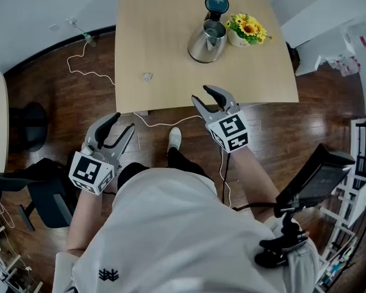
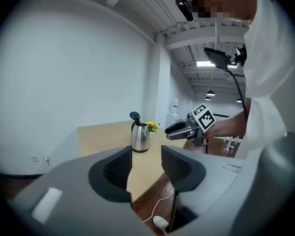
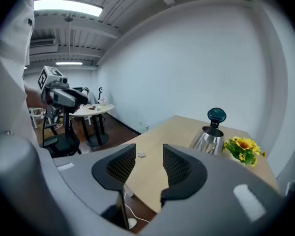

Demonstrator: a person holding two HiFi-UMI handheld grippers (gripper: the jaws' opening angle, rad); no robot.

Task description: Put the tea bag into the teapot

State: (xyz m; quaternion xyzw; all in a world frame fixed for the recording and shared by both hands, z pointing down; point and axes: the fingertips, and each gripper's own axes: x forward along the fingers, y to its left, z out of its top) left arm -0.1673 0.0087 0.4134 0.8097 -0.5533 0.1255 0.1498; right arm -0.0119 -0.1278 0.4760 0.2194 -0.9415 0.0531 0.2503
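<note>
A small pale tea bag (image 1: 147, 77) lies on the wooden table (image 1: 165, 35), left of its middle. It also shows past my right jaws as the tea bag (image 3: 141, 154). The steel teapot (image 1: 206, 40) stands farther back with its dark lid (image 1: 216, 3) tipped up, and I see the teapot (image 2: 139, 137) and the teapot (image 3: 210, 139) in both gripper views. My left gripper (image 1: 123, 123) hangs open over the floor, short of the table's near edge. My right gripper (image 1: 204, 94) is open at the near edge, nothing between its jaws.
A pot of yellow flowers (image 1: 248, 29) stands right beside the teapot. A white cable (image 1: 165, 124) runs across the wooden floor under the table edge. A black chair (image 1: 30, 188) is at the left, a round side table (image 3: 91, 109) farther off.
</note>
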